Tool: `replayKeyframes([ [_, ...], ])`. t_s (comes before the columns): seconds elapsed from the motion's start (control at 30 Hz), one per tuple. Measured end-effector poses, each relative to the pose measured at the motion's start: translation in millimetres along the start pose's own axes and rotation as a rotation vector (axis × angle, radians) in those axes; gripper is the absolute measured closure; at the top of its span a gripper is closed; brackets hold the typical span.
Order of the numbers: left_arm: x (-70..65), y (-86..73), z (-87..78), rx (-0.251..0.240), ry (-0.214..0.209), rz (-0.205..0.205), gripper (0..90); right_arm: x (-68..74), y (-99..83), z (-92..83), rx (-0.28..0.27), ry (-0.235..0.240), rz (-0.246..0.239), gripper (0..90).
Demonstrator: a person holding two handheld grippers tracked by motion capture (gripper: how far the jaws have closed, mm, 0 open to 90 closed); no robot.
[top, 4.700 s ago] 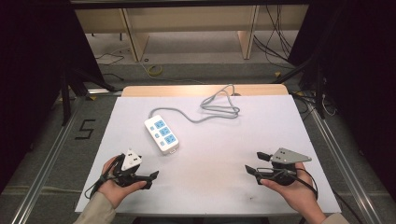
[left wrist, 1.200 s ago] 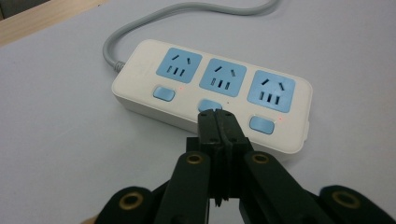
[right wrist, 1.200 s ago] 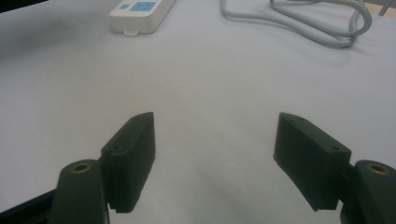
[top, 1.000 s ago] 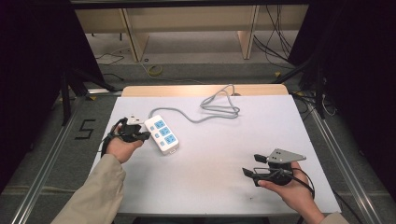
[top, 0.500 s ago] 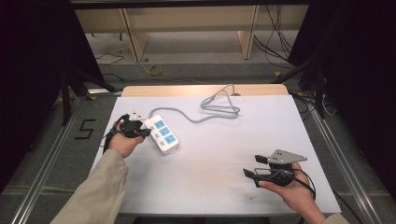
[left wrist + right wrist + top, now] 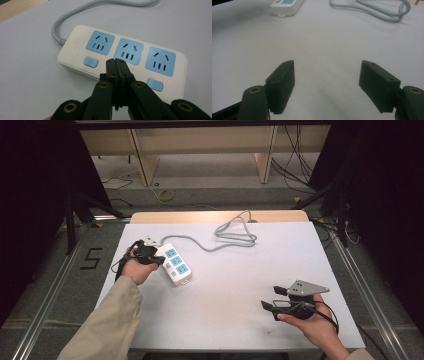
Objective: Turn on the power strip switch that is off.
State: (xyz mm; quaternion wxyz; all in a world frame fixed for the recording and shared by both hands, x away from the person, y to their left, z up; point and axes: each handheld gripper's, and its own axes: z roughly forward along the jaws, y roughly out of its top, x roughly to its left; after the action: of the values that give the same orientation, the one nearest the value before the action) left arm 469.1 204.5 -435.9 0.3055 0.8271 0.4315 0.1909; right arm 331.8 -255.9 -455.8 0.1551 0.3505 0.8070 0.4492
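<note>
A white power strip (image 6: 176, 264) with three blue sockets lies left of the table's middle, its grey cable (image 6: 235, 236) looping toward the far edge. My left gripper (image 6: 159, 260) is shut with nothing in it, its tips against the strip's near-left side. In the left gripper view the closed tips (image 6: 116, 65) sit over the middle of the power strip (image 6: 82, 45), where the middle switch would be between two blue switches (image 6: 90, 62). Small red lights glow beside those switches. My right gripper (image 6: 272, 299) rests open at the near right; its jaws (image 6: 327, 82) stand wide apart over bare table.
The white table top (image 6: 240, 285) has a wooden strip (image 6: 215, 216) along its far edge. Wooden shelving legs and loose cables lie on the floor beyond. Metal rails run along both table sides.
Since the earliest frame my left hand has travelled from the near-left table edge up to the power strip. Over the last second it has barely shifted. The right hand has stayed put.
</note>
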Motion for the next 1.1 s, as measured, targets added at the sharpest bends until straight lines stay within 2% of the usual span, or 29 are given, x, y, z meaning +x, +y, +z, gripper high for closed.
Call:
replayKeyframes([
  [0.13,-0.7,1.6,1.6,0.002,-0.007,-0.014,89.8,0.1,0.0,0.2,-0.001,0.000,-0.002,29.2],
  [0.3,-0.6,4.4,5.2,0.027,-0.022,-0.036,89.9,0.1,0.3,-0.4,-0.002,0.000,-0.008,29.2],
  [0.53,-4.3,11.2,7.7,0.045,-0.023,-0.028,89.9,0.3,0.6,-1.0,-0.008,-0.001,-0.009,29.4],
  [0.77,-2.8,17.1,6.8,0.058,-0.030,-0.070,89.8,1.3,1.2,-1.6,-0.017,-0.001,-0.009,29.6],
  [0.93,-1.1,22.6,8.2,0.081,-0.026,-0.061,89.8,1.3,1.0,-0.6,-0.010,0.000,-0.009,29.6],
  [1.1,-2.5,25.8,8.9,0.081,-0.025,-0.058,89.9,1.5,1.5,-3.2,-0.026,-0.005,-0.006,29.9],
])
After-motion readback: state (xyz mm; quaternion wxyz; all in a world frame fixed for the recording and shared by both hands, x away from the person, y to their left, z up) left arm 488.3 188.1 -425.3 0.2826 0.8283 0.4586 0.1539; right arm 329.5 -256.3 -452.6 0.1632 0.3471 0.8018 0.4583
